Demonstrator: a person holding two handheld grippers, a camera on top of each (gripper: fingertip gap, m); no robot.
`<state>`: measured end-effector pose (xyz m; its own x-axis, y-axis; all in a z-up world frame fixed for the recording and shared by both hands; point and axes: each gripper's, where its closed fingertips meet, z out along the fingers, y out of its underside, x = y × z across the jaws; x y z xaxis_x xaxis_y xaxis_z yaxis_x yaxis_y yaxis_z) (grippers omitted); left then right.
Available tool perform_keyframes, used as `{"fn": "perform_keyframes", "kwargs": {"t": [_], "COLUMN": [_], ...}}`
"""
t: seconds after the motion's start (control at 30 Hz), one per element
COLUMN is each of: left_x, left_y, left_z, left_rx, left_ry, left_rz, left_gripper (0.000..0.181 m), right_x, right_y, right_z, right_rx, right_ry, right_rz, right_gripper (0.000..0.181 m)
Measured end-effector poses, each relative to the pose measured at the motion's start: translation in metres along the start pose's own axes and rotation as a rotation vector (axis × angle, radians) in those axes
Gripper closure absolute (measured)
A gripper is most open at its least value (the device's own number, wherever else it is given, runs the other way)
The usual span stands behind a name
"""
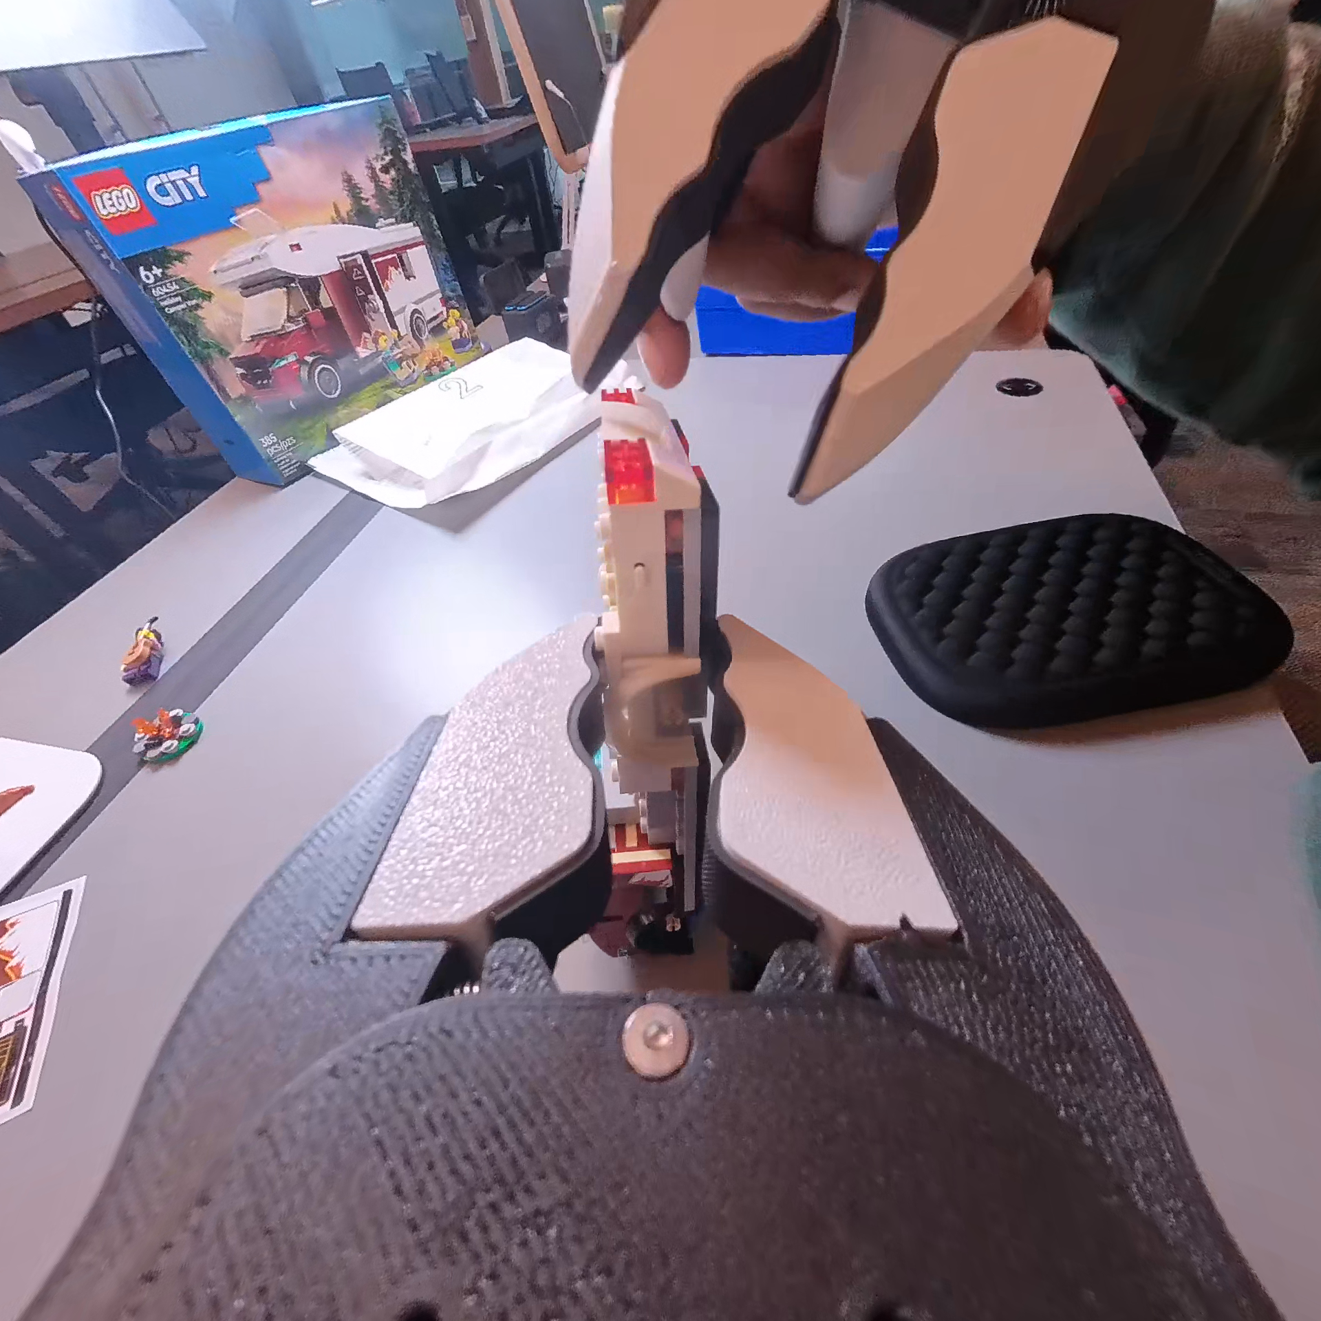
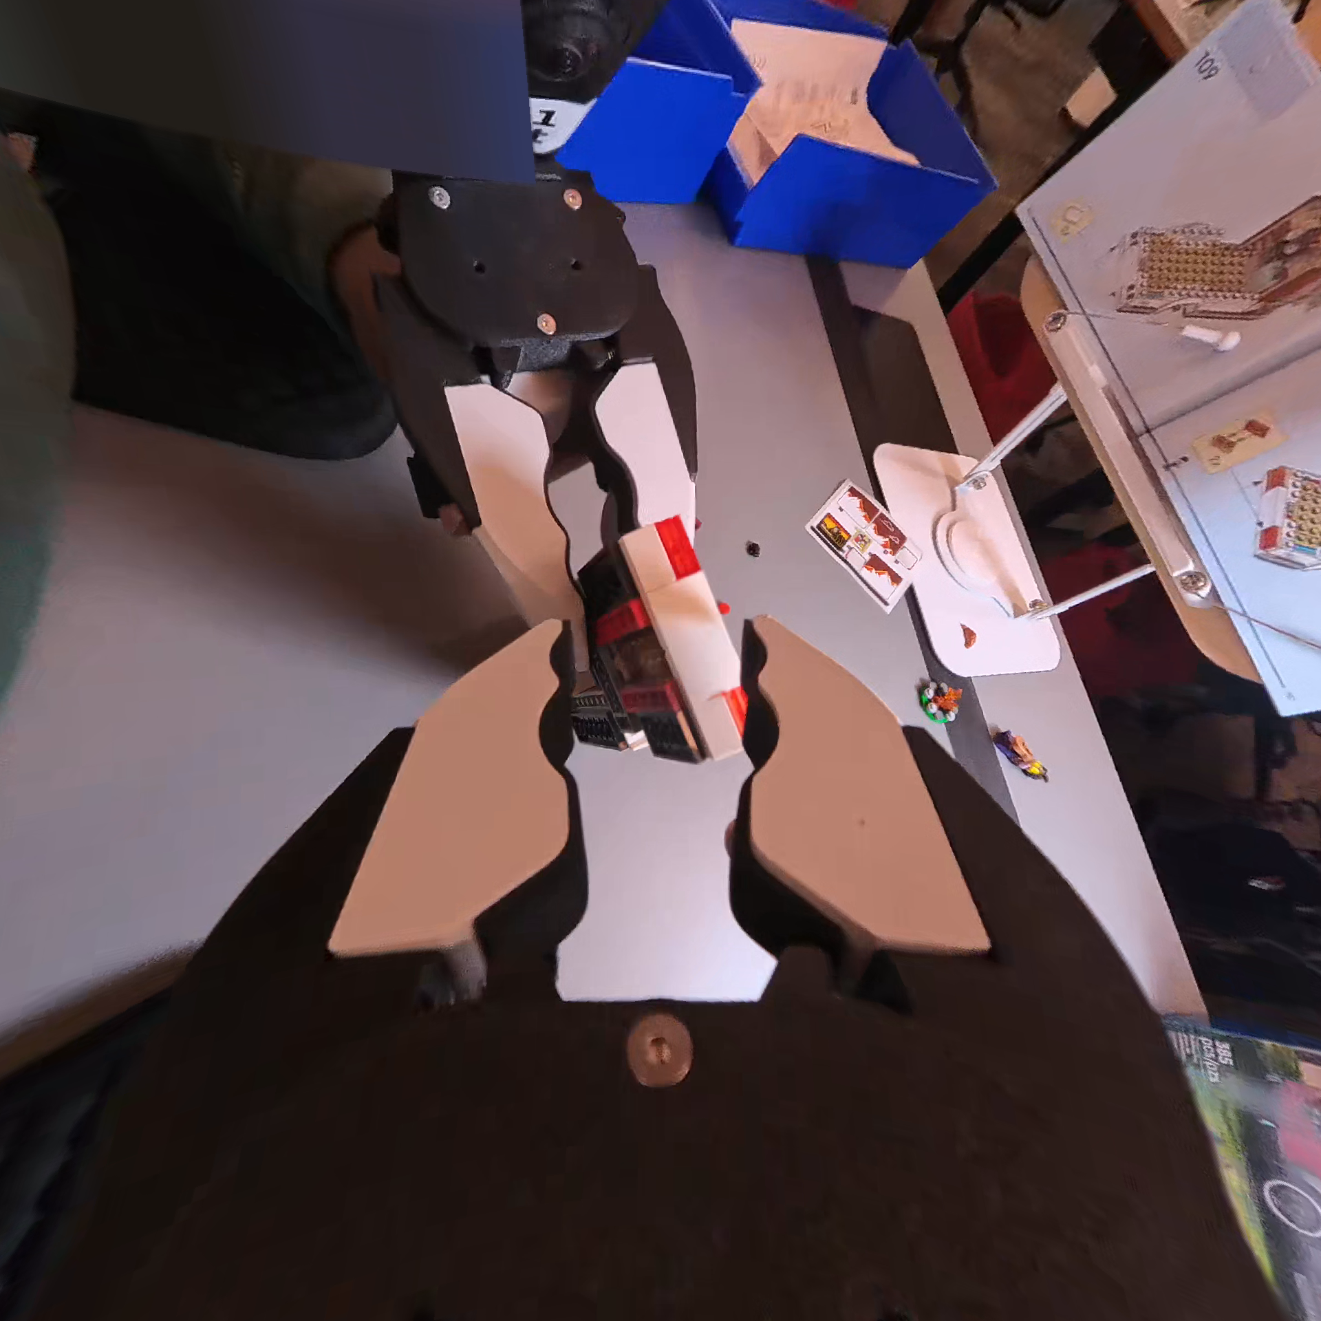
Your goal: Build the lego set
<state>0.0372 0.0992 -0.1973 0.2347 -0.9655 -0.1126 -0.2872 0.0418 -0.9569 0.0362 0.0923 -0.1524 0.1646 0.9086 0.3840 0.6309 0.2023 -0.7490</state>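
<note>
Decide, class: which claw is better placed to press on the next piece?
Right claw: open and empty above the lego model. Left claw is shut on the model, steadying it.

White, red and black lego model (image 1: 654,572); blue lego box (image 1: 243,286); black dimple-textured pad (image 1: 1072,615); blue bin (image 2: 808,136); grey table (image 1: 429,607) with a darker stripe

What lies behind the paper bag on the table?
The set's box stands right behind the paper bag, which covers its lower right corner.
</note>
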Motion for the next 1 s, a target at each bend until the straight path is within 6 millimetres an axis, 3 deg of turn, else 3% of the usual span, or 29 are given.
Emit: {"fn": "perform_keyframes", "kwargs": {"t": [0.1,0.2,0.4,0.57,0.67,0.83,1.0], "left_x": [0.004,0.007,0.013,0.017,0.024,0.027,0.026], "left_y": [0.0,0.0,0.001,0.003,0.007,0.016,0.025], "left_z": [0.001,0.001,-0.002,-0.006,-0.015,-0.033,-0.055], "left_rx": [-0.01,-0.016,0.001,0.008,0.043,0.111,0.161], "left_ry": [-0.005,-0.001,0.043,0.087,0.14,0.222,0.269], "left_rz": [0.017,0.032,0.073,0.106,0.169,0.249,0.274], "left_gripper": [0.156,0.156,0.156,0.156,0.156,0.156,0.156], "right_x": [0.0,-0.003,-0.009,-0.012,-0.019,-0.044,-0.05], "right_y": [-0.004,0.005,0.004,0.011,0.016,0.012,0.0], "right_z": [0.002,0.007,0.007,-0.003,-0.004,0.016,0.049], "right_rx": [-0.035,-0.116,-0.101,-0.066,-0.013,0.093,0.201], "right_ry": [-0.025,-0.035,-0.034,-0.026,-0.046,-0.068,0.115], "right_rz": [-0.013,-0.041,-0.036,0.021,0.067,0.071,-0.01], "right_gripper": [0.144,0.147,0.153,0.134,0.134,0.142,0.152]}}
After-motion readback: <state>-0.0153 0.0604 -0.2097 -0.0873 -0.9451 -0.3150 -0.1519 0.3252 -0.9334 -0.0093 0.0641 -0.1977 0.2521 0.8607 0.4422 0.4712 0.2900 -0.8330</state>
